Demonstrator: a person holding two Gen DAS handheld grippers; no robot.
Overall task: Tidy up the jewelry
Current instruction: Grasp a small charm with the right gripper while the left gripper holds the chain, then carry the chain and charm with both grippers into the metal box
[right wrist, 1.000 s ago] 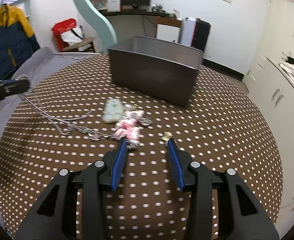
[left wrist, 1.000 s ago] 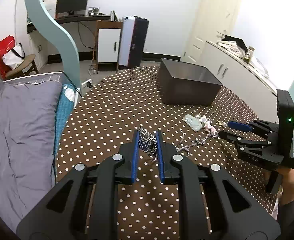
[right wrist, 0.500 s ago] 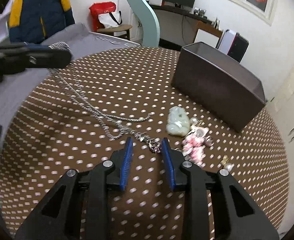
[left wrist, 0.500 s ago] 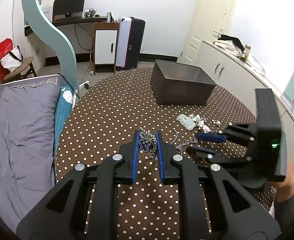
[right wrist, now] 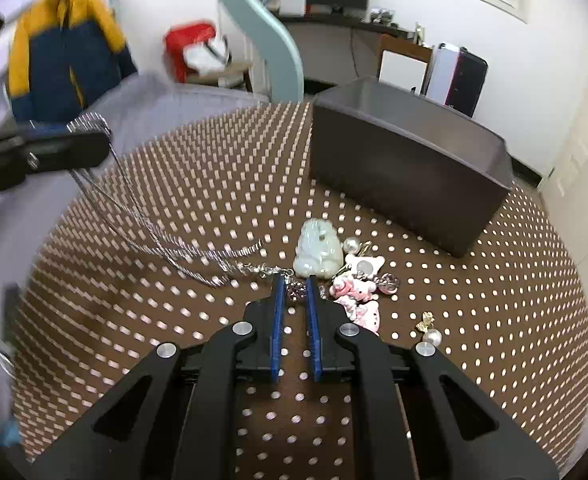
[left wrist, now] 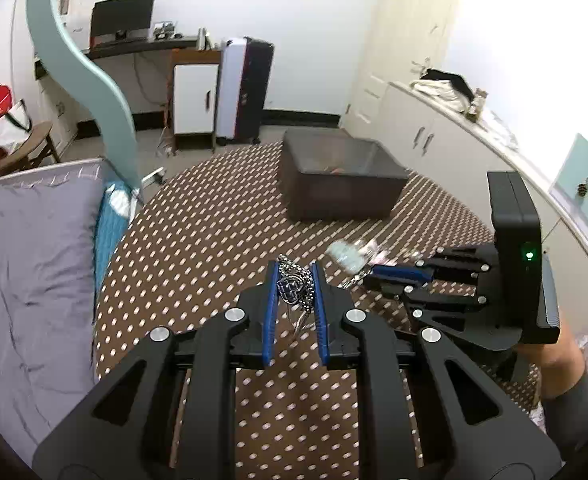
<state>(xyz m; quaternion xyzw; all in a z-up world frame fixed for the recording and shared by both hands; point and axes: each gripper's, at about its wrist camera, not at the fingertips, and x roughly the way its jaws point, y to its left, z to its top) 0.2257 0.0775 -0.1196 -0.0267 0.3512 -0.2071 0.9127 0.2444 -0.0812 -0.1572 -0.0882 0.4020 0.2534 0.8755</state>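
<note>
On the dotted table [right wrist: 473, 300], the left gripper [left wrist: 294, 276] pinches one end of the silver chain [right wrist: 182, 240] up high, and the right gripper [right wrist: 294, 286] closes on its purple charm [right wrist: 296, 290] at 6 o'clock from the brown bin [right wrist: 405, 168], probably to pull it straight.

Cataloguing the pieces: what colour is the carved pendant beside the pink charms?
Pale green, jade-like pendant; the right wrist view shows it best.

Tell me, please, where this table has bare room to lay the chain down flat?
Bare cloth lies left of the dark bin, toward the bed-side table edge. It is crowded around the jade pendant and pink charms, where the right claw works.
</note>
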